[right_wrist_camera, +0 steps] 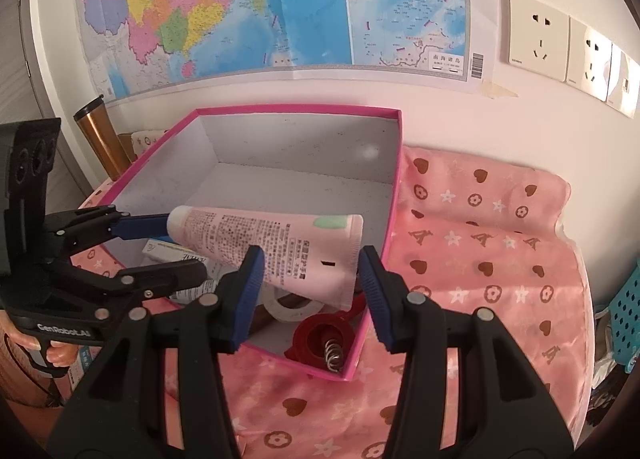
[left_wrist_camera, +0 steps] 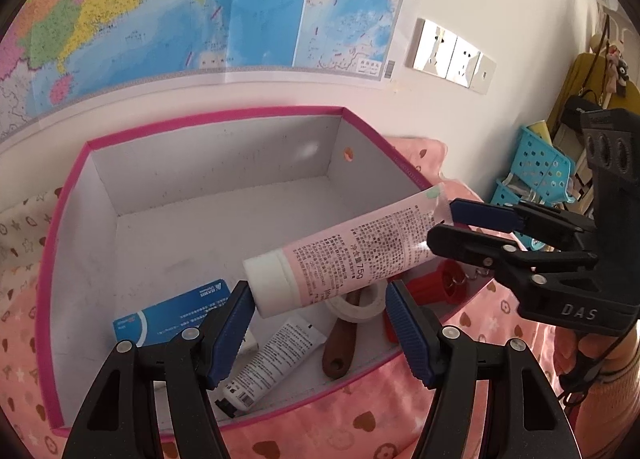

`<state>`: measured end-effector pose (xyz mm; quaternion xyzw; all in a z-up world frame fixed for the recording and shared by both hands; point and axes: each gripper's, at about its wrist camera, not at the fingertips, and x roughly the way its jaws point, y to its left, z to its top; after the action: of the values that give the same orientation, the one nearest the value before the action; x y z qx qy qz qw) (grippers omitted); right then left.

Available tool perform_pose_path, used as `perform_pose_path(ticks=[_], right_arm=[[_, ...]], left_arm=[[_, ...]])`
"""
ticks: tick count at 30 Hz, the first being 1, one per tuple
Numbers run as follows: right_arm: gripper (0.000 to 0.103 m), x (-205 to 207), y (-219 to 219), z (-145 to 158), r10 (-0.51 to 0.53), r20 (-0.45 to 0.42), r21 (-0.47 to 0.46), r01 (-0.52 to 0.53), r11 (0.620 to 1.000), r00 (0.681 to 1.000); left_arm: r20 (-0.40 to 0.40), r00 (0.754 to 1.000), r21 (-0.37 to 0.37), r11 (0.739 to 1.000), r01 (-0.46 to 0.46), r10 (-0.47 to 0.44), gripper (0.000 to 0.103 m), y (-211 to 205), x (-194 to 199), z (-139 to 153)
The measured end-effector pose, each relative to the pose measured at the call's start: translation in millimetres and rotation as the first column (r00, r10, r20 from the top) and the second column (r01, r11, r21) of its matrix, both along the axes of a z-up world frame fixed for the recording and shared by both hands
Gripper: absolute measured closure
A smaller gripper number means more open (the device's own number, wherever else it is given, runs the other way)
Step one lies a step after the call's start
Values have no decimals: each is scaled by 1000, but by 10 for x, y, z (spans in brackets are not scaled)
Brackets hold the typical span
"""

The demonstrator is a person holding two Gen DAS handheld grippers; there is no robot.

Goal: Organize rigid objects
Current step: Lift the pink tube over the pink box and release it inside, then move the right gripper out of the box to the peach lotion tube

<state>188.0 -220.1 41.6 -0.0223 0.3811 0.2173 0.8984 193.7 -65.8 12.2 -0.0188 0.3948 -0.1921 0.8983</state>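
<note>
A pink tube with a white cap (left_wrist_camera: pixel 340 255) hangs tilted over the open pink-edged box (left_wrist_camera: pixel 216 127). My right gripper (left_wrist_camera: pixel 442 219) has its fingers close around the tube's crimped end; in the right wrist view the tube (right_wrist_camera: pixel 276 247) lies between its wide-apart blue pads (right_wrist_camera: pixel 250 291), so it looks open. My left gripper (left_wrist_camera: pixel 316 323) is open, with the cap end between its fingertips, not pinched; it also shows in the right wrist view (right_wrist_camera: pixel 176 243). In the box lie a blue card (left_wrist_camera: pixel 172 317), a white tube (left_wrist_camera: pixel 272 363), a tape roll (left_wrist_camera: pixel 360 305), a brown handle (left_wrist_camera: pixel 340 347) and a red piece (right_wrist_camera: pixel 320 333).
The box (right_wrist_camera: pixel 304 111) stands on a pink patterned cloth (right_wrist_camera: pixel 480 243) against a wall with a map (right_wrist_camera: pixel 280 3) and sockets (right_wrist_camera: pixel 540 31). A copper tumbler (right_wrist_camera: pixel 96 135) stands left of the box. Blue baskets (left_wrist_camera: pixel 536 171) stand to the right.
</note>
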Motion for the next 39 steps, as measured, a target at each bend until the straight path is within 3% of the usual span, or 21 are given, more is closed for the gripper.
perform_pose_path(ticks=[12,19,27,39], right_arm=[[47,-180,-14,36,-14,26,-6,14,1000,1000],[47,-420,-143,127,-22,50,58,19,998,999],[44,-766,-154,206,39,66,139,-48,989,997],[43,-1081,-122,-291,76,-81,175,-61,983,994]], left_arm=[[39,999,13,1000,8,-8,34,27,-117,10],[115,993,25,1000,12,-15,33,60,-378,143],[163,986,39,999,13,-19,31,76,-718,249],[133,991,47,999,-10,4,28,156,-1069,149]])
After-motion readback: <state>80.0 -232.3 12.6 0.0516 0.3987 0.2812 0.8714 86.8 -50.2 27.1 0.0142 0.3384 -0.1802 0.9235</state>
